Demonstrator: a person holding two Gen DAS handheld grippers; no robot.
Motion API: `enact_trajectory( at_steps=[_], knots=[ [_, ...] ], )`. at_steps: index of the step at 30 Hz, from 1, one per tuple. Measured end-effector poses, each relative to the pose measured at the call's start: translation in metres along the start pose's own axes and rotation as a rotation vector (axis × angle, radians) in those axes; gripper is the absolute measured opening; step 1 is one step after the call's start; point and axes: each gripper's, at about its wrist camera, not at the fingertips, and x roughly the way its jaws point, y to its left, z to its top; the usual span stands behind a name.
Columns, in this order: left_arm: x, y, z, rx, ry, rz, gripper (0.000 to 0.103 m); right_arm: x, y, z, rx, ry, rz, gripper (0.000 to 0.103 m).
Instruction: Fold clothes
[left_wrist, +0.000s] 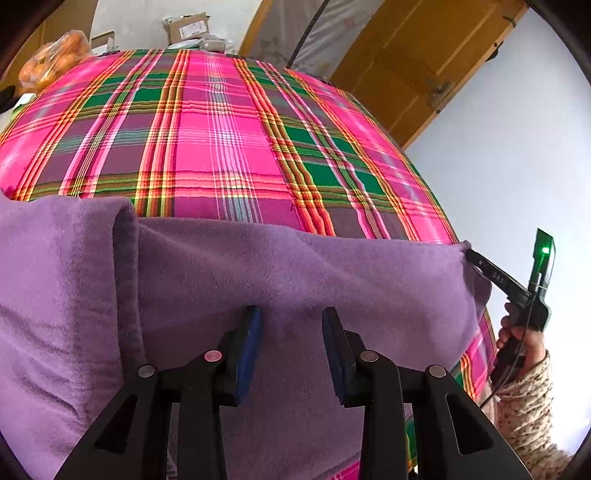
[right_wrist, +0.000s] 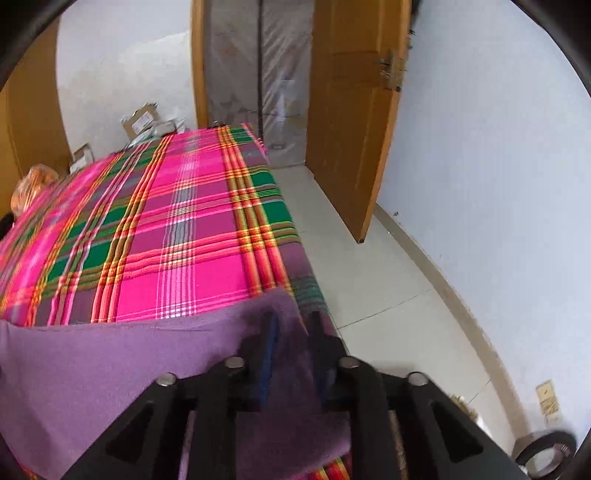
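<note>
A purple fleece garment (left_wrist: 295, 266) lies across the near end of the bed, over a pink, green and orange plaid cover (left_wrist: 221, 140). A raised fold runs down its left part. My left gripper (left_wrist: 291, 325) hovers at the garment's middle, open, blue pads apart with nothing pinched between them. In the left wrist view, my right gripper (left_wrist: 470, 254) pinches the garment's right corner, with a hand (left_wrist: 517, 343) in a patterned sleeve behind it. The right wrist view shows the right gripper (right_wrist: 293, 328) shut on that purple corner (right_wrist: 288, 354) at the bed's right edge.
An orange bag (left_wrist: 55, 59) and cardboard boxes (left_wrist: 188, 26) sit beyond the bed's far end. Right of the bed are a tiled floor (right_wrist: 369, 277), an open wooden door (right_wrist: 351, 110) and a white wall. A roll of tape (right_wrist: 546, 446) lies on the floor.
</note>
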Motion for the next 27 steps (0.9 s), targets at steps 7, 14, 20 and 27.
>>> enact_trajectory(
  at_steps=[7,14,20,27],
  knots=[
    [0.0,-0.001,-0.001,0.002,-0.002,0.007,0.035,-0.026,-0.028,-0.023,0.098,-0.029,0.008,0.035],
    [0.0,-0.003,-0.003,0.009,-0.014,0.011,0.035,-0.04,-0.05,-0.055,0.26,-0.026,0.111,0.044],
    [-0.001,-0.004,-0.004,0.015,-0.021,0.013,0.035,-0.037,-0.052,-0.06,0.301,-0.023,0.134,0.045],
    [-0.002,-0.004,-0.004,0.014,-0.028,0.006,0.035,-0.034,-0.038,-0.057,0.269,-0.025,0.072,0.046]
  ],
)
